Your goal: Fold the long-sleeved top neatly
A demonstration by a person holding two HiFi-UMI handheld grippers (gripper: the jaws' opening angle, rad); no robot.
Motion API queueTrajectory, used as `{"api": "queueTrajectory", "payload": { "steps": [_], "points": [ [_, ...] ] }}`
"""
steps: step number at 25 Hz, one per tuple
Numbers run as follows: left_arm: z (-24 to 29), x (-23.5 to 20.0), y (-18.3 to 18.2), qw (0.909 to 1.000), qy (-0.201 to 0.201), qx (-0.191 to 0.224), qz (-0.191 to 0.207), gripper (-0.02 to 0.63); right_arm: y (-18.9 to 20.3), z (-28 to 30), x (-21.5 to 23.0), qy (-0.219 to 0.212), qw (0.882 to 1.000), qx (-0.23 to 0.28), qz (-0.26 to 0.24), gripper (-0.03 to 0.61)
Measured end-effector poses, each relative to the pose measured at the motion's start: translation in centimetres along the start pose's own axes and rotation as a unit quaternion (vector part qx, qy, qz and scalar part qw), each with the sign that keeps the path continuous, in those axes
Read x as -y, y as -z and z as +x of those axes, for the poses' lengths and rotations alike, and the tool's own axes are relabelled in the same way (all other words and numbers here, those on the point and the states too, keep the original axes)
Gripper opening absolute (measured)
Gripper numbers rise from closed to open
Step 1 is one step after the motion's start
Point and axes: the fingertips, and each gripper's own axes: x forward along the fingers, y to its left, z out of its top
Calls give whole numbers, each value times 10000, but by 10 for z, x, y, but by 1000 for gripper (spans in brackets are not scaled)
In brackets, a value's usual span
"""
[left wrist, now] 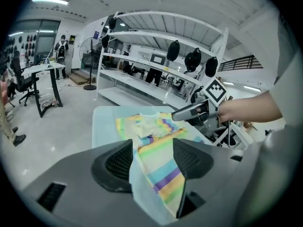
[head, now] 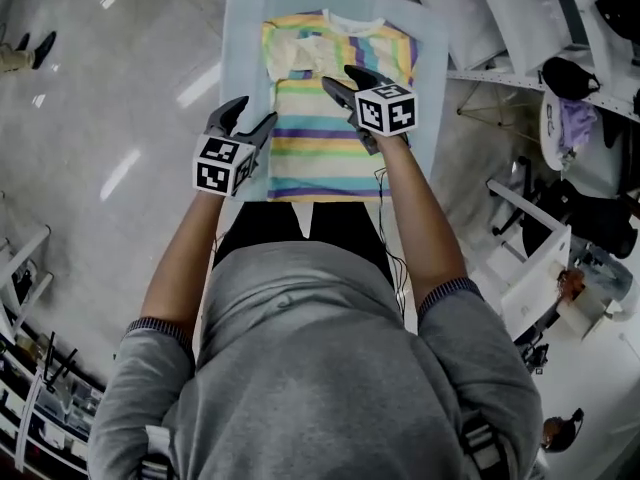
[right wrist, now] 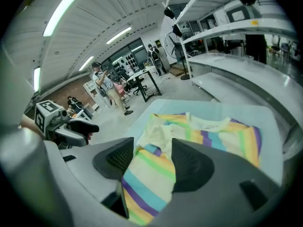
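Observation:
The long-sleeved top, striped in yellow, green, blue and purple, lies flat on a light blue table, collar at the far end. One pale sleeve is folded across its chest. My left gripper hovers at the top's left edge, jaws open and empty. My right gripper hangs over the chest, jaws open with nothing between them. In the left gripper view the top shows between the open jaws of the left gripper, with the right gripper beyond. The right gripper view shows the top below the right gripper.
White shelving and dark bags stand close to the table's right side, with cluttered stands nearer me. Grey floor lies to the left. People and desks are far off across the room.

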Motion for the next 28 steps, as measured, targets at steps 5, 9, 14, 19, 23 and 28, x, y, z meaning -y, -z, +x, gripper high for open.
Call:
{"api": "queueTrajectory", "payload": {
  "steps": [5,9,14,19,23,28],
  "points": [
    [-6,13,22,9993,204,-248,193,291,56,-65,28,647,9978,-121,53,267],
    [-9,25,46,9982,227,-451,336,291,105,-107,42,896,9954,-307,123,267],
    [-19,41,86,9969,56,-761,196,291,159,-143,54,997,9936,-507,155,267],
    [-29,52,136,9944,-286,-1013,40,290,209,-166,66,987,9934,-539,206,267],
    [-42,60,179,9904,-595,-1236,-195,290,250,-183,74,1027,9924,-604,298,265],
    [-54,79,206,9877,-641,-1412,222,290,294,-198,75,934,9924,-803,66,264]
  ]
}}
